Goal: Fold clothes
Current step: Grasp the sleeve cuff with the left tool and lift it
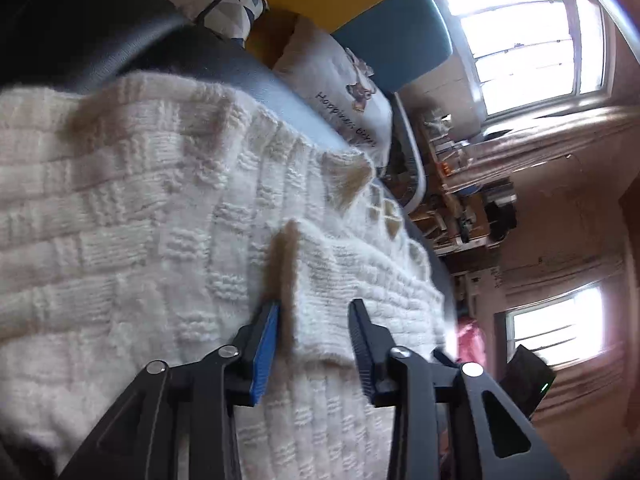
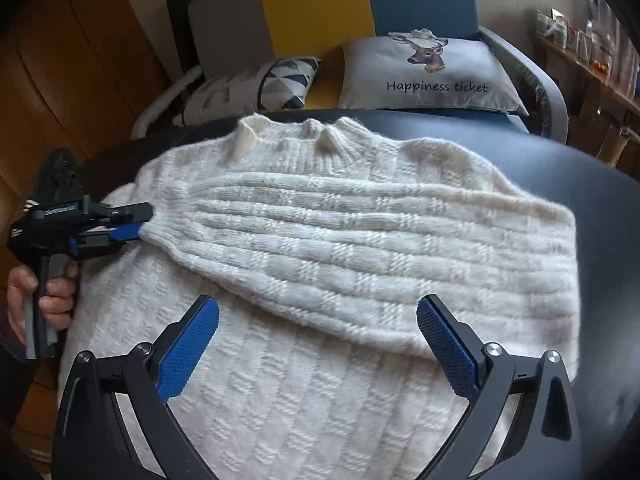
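Hand at far left carrying the left gripper, its jaws part open around the cuff of the sleeve; whether the pads press on the cuff cannot be told. Cream knitted sweater lying flat on the dark tabletop, sleeve folded across the chest, collar toward the cushions. Right gripper above the sweater's lower body, jaws wide apart and holding nothing. In the left wrist view, the cuff stands between the left gripper's fingers.

Dark round table, deer cushion, triangle-patterned cushion, bright windows
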The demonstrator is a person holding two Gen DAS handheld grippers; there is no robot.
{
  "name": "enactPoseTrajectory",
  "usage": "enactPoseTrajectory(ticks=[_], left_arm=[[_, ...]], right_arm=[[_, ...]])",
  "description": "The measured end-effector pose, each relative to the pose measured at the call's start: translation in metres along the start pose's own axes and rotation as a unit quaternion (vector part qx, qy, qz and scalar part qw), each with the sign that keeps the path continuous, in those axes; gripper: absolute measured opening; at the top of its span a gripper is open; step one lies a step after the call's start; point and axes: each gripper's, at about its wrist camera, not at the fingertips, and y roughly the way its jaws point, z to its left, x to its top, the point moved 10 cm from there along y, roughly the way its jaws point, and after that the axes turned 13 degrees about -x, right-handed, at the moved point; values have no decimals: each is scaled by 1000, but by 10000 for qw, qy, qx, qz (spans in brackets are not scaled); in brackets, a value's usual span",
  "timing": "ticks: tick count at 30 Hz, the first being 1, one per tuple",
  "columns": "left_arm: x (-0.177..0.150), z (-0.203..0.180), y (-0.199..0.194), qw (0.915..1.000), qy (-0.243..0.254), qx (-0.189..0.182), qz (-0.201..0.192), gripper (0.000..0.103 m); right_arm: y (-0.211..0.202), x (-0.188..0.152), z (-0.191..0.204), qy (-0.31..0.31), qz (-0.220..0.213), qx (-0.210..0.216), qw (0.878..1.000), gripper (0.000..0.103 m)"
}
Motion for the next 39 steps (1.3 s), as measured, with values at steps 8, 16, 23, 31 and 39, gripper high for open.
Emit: enactPoseTrajectory(ticks=[8, 16, 23, 31, 39], left_arm=[[8, -68, -10, 9965, 469, -478, -501, 5], [23, -214, 2, 9836, 1578, -840, -245, 5], [21, -287, 17, 9724, 2076, -1048, -162, 5], [11, -252, 15, 9754, 2083, -710, -131, 6], [17, -167, -8, 9868, 1468, -601, -317, 6]], right_arm=[[-31, -25, -66, 749, -291, -566, 9952, 101], [-54, -52, -145, 1797, -344, -828, 9796, 101], [-60, -75, -156, 1843, -300, -866, 9786, 101], [-59, -47, -127, 1285, -471, -609, 9887, 101], [-15, -47, -58, 425, 247, 570, 9972, 101]])
